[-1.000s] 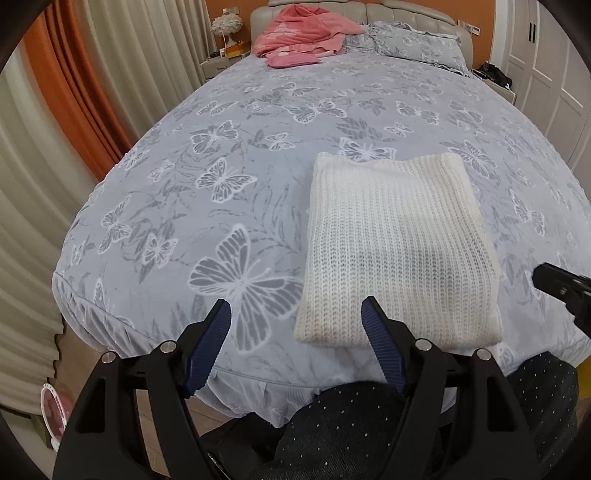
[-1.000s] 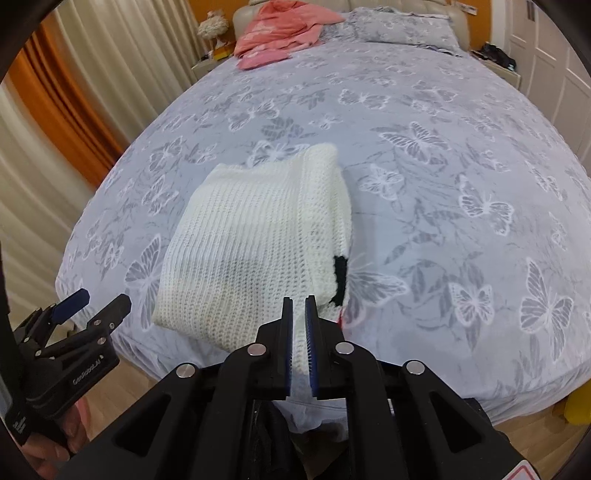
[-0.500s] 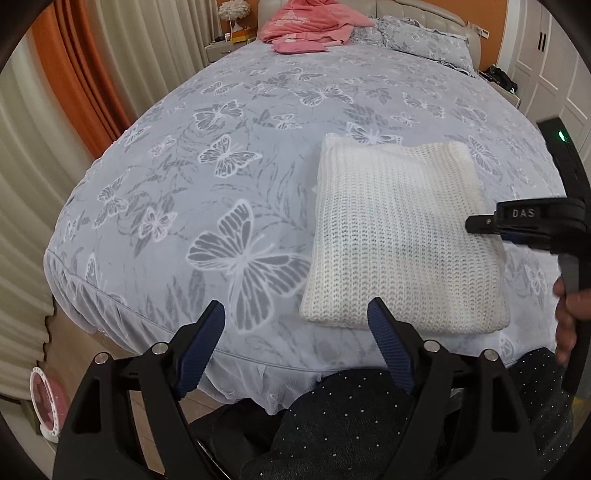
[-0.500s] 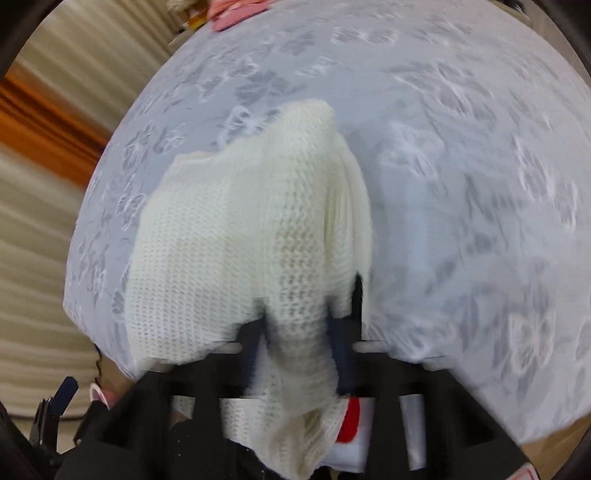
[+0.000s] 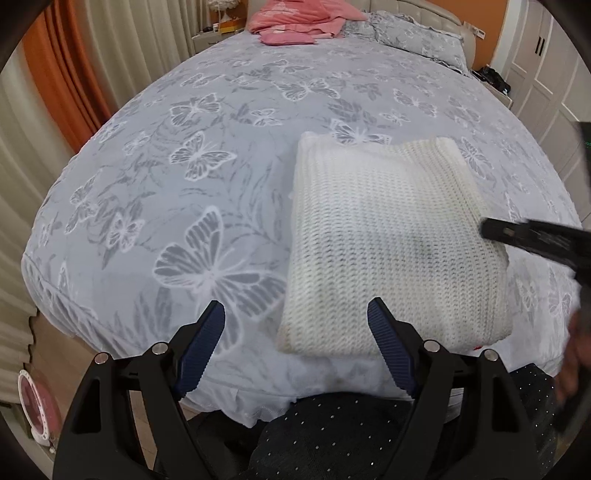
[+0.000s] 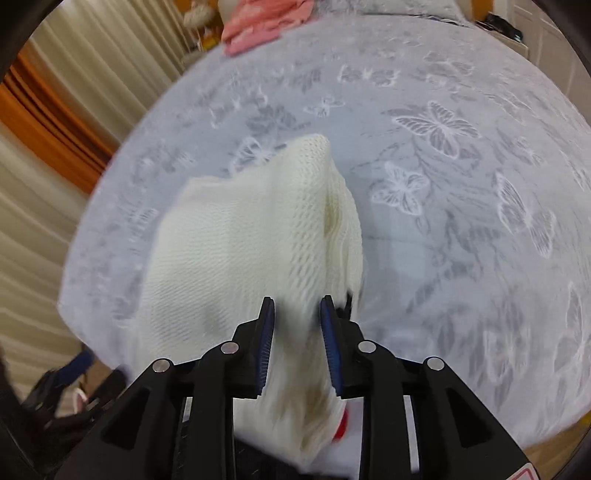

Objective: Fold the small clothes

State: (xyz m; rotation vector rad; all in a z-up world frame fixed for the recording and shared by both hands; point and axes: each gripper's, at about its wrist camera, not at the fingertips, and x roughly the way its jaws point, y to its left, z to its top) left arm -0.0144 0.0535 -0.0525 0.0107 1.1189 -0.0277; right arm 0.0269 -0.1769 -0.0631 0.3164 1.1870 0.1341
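Note:
A folded cream knit garment [image 5: 388, 243] lies near the front edge of the bed. My left gripper [image 5: 295, 325] is open and empty, just before the garment's front left corner. My right gripper [image 6: 297, 317] has its jaws partly apart with the garment's right edge [image 6: 258, 251] between them; the view is blurred, so the contact is unclear. In the left wrist view the right gripper [image 5: 532, 240] reaches in over the garment's right side.
The bed [image 5: 221, 147] has a grey butterfly-print cover. Pink clothes [image 5: 299, 22] lie at the headboard beside pillows [image 5: 417, 29]. Curtains [image 5: 55, 92] hang at the left. White wardrobe doors [image 5: 546, 44] stand at the right. My dark dotted trousers [image 5: 351, 435] are at the bed's front edge.
My right gripper, shut and clear of the garment a second ago, has moved onto its right edge with jaws apart. The left gripper has edged slightly closer to the bed, still open.

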